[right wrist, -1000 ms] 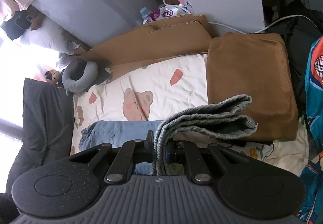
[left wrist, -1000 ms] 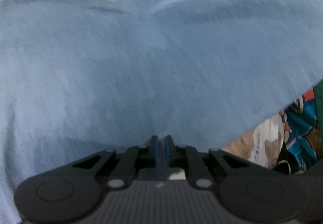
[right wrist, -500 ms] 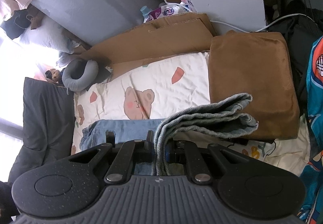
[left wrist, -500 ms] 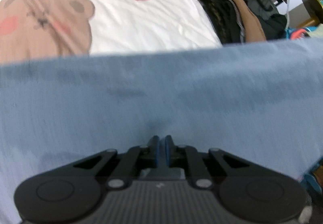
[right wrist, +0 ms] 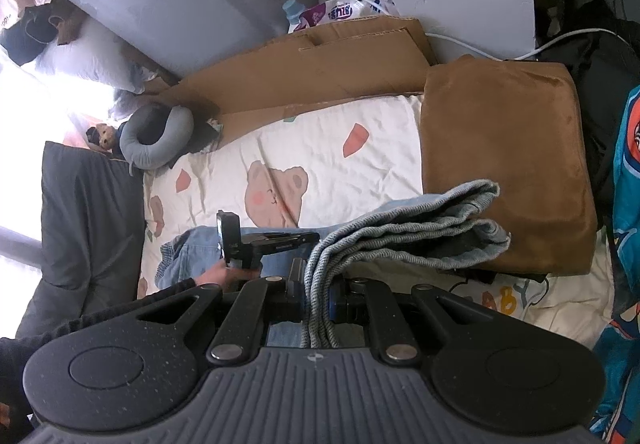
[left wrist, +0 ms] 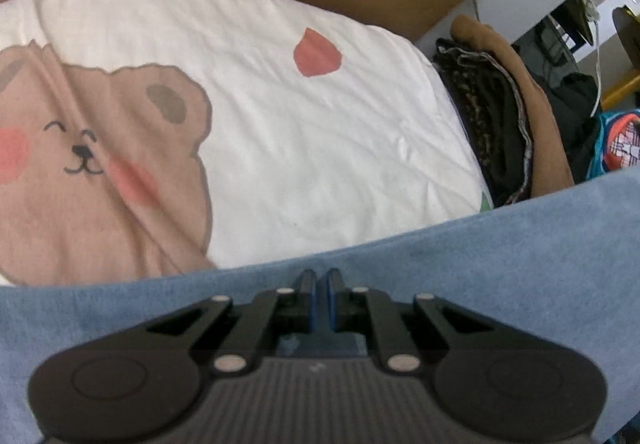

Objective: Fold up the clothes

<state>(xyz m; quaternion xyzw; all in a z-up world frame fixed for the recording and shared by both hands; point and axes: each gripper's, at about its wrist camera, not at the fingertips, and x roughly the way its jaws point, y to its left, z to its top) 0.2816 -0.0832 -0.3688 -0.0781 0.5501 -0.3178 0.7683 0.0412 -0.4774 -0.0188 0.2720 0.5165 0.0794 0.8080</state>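
Over the bed (right wrist: 360,164), w/ both tongs, left (left wrist: 319,276) & right (right wrist: 316,276), clenched on the blue jeans (right wrist: 420,228), keep the held edge taut & level as you lay it down.

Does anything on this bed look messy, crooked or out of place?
Nothing spilled or damaged. The oddest thing is the blue jeans: their gathered folds, pinched in the right gripper, drape loosely onto the brown folded blanket instead of lying flat on the bear-print sheet. Flattened cardboard is wedged along the bed's far edge.
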